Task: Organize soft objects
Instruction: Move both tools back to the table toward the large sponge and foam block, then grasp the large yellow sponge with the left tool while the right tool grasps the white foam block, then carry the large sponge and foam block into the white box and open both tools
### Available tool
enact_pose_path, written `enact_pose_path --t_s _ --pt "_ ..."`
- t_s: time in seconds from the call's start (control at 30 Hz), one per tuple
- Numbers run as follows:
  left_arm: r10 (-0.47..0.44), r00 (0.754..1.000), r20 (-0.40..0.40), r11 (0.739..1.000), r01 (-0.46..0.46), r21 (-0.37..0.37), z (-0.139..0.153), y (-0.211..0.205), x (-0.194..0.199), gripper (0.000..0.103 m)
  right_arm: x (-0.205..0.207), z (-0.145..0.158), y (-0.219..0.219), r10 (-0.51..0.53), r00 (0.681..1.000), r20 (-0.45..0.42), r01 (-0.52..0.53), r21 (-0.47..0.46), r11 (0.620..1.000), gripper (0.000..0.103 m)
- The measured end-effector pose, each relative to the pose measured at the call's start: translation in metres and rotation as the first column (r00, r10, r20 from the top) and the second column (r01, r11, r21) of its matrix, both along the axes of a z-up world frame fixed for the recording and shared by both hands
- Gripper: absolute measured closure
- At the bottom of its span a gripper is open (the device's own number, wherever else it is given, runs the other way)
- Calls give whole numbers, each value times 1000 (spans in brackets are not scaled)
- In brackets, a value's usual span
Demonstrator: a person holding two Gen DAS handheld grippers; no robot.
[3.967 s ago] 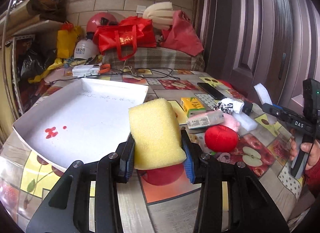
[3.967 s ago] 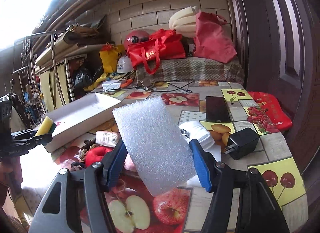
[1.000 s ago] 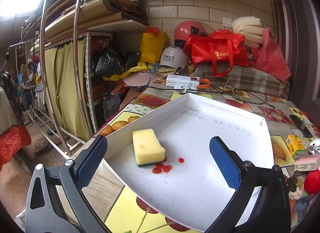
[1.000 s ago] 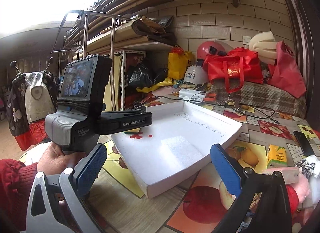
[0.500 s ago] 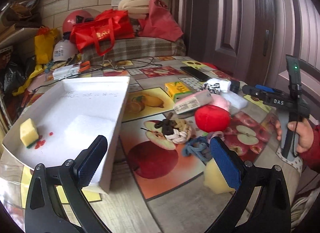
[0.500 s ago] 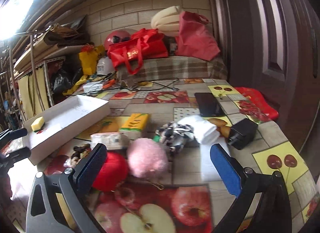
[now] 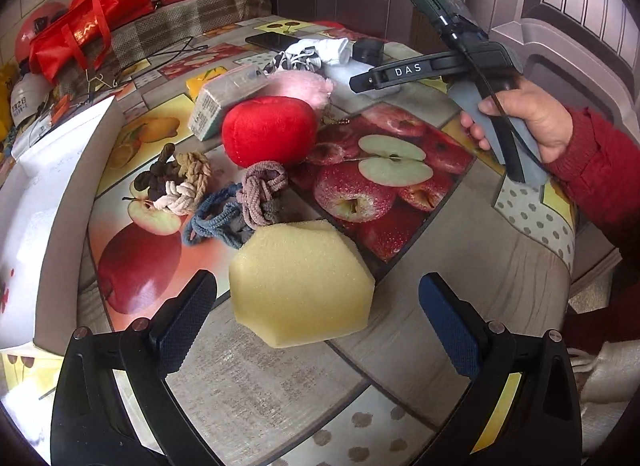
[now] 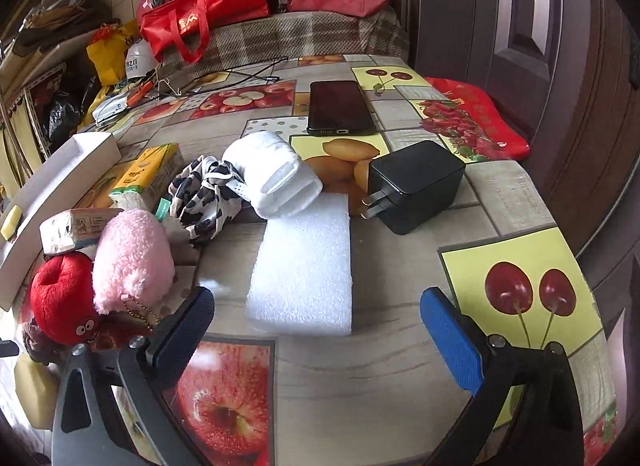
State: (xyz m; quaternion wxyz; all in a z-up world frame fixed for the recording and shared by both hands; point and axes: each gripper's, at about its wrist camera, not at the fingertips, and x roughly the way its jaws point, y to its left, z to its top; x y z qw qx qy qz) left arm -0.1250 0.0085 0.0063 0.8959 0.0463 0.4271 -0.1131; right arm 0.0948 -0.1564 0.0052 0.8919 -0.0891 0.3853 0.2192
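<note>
Both grippers swung back from the tray, so now we hover our left gripper (image 7: 318,316), jaws apart, over the yellow sponge (image 7: 300,286) near the table's front edge. Our right gripper (image 8: 316,320), jaws apart too, faces the white foam (image 8: 304,270). Squeezing off-center could pop either one loose.

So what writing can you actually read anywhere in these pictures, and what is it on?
"DAS": white letters on the black arm of the right tongs' handset.
Red bag: gold characters, too blurred to read.
White helmet: dark print, too small to read.
Tissue pack: print unreadable.
Yellow carton: print unreadable.
White tray: faint handwriting, illegible.
</note>
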Motion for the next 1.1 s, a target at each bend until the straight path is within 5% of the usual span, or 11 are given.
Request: enact_pose_path --t_s 0.1,0.2,0.27,0.37,0.5,0.57,0.7,0.83,0.93,1.1 --pt "17 999 -37 1000 -17 -12 -5 5 4 17 10 -6 8 -1 999 -34 0 -35 999 3" --pt "21 999 -42 999 -22 -24 -5 8 3 35 5 -3 11 24 1000 -15 -25 -35 999 20" --pt "9 999 -37 1000 -9 -19 -5 7 1 39 2 1 10 46 999 -2 -46 -8 999 52" --pt "-6 1000 -9 1000 6 -4 -1 4 -3 43 -3 5 -2 28 1000 6 -28 53 998 52" --pt "1 988 152 999 6 -44 22 13 -24 43 -24 25 -44 -86 989 123 53 245 968 53" --pt "42 960 278 998 -25 -64 37 23 -39 43 -41 35 -63 -135 971 198 59 345 937 53" --pt "152 842 518 982 -188 17 55 45 -52 42 -61 44 -62 -118 952 281 12 352 936 53" --pt "349 817 458 934 -344 -97 51 91 -36 42 -70 48 -38 -43 947 320 -61 309 949 53" --pt "470 777 419 882 -430 -192 45 121 -37 42 -77 48 -19 14 943 333 -118 292 949 53" --pt "532 713 457 841 -510 -183 46 130 -50 42 -90 48 7 91 926 366 -197 265 944 53"
